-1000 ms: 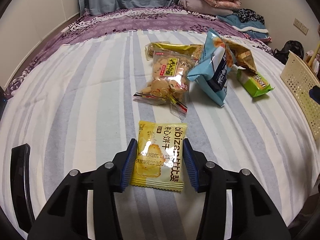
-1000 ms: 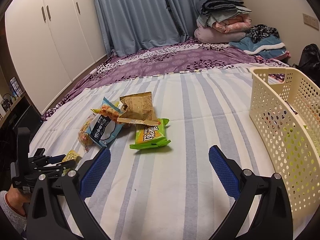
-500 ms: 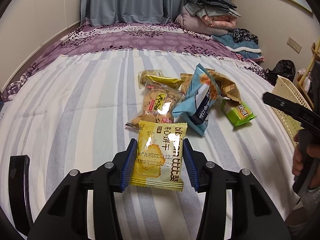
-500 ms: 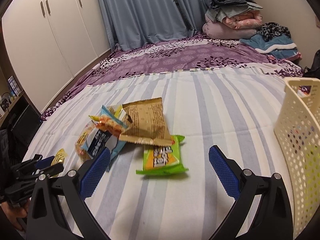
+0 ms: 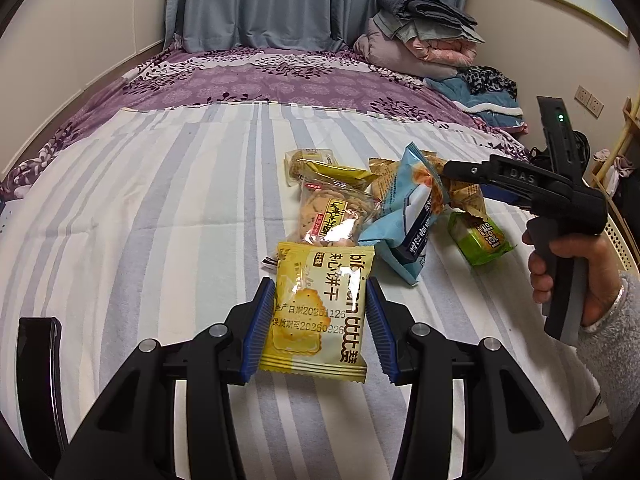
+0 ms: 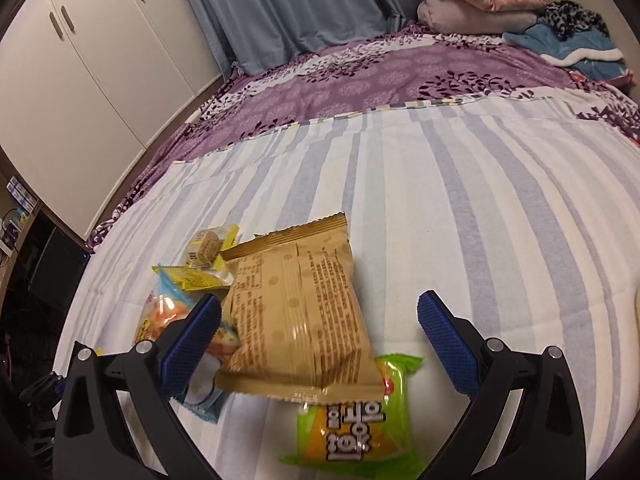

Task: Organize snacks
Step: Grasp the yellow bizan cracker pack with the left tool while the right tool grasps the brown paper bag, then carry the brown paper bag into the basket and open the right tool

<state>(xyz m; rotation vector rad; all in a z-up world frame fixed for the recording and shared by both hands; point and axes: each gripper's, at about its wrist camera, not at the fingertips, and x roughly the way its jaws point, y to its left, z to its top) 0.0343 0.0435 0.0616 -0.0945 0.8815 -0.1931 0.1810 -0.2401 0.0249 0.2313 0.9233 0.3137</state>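
Lifted since a second ago, yellow biscuit packet (image 5: 318, 308) sits clamped in left gripper (image 5: 320, 320), lower centre, long axis pointing away. Right gripper (image 6: 320, 344) gapes wide over brown packet (image 6: 296, 320).

A big bed fills the room. On top lies a striped sheet (image 5: 160, 208) in white and pale blue. Past it is a purple cover with leaf shapes (image 6: 400, 84). Blue curtains (image 5: 256, 4) hang behind the bed. Folded blankets (image 5: 420, 36) sit in a pile at the far corner, beside a blue towel (image 6: 576, 52). White cupboard doors (image 6: 92, 64) stand along the left wall.
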